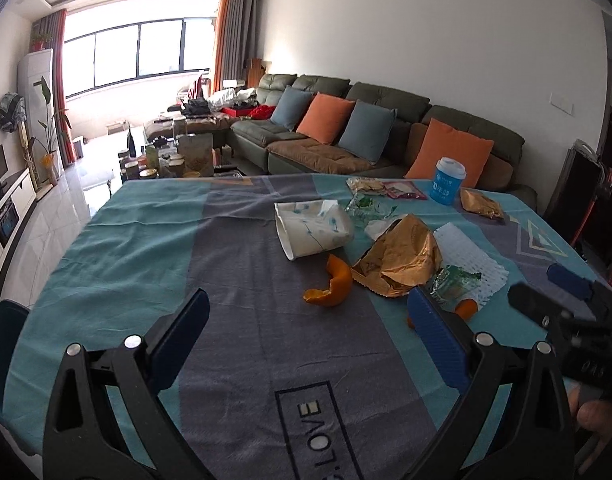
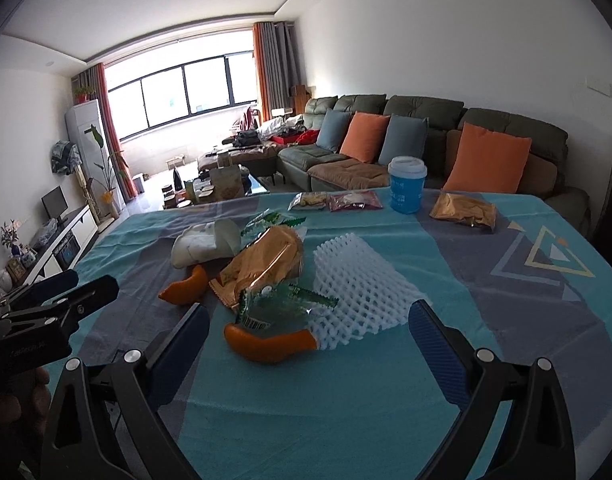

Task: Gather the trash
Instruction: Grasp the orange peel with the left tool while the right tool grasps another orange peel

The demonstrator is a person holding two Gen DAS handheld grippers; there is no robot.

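Left wrist view, left gripper (image 1: 308, 316): fingers wide apart and empty, low over the tablecloth (image 1: 145, 240), likely ready to take a first piece.
Left wrist view, trash: all beyond the fingertips, in one loose heap around the gold wrapper (image 1: 398, 260).
Left wrist view, count: one crushed paper cup (image 1: 312, 232) left of the gold wrapper; two orange peels, one (image 1: 332, 284) just left of it, the other (image 1: 466, 308) on its near side, partly hidden by the finger.
Left wrist view, right gripper (image 1: 546, 292): enters right of the gold wrapper; blurred, so I cannot tell from here how its fingers stand.
Right wrist view, right gripper (image 2: 310, 320): fingers spread wide, holding nothing, and aimed at the heap.
Right wrist view, trash: white foam net (image 2: 362, 280) right of the gold wrapper (image 2: 265, 264); a green-printed clear wrapper (image 2: 281, 300) lies partly over the near orange peel (image 2: 269, 344).
Right wrist view, count: two gold wrappers, the second (image 2: 464, 210) far right; one blue cup (image 2: 406, 190) upright behind, perhaps not trash.
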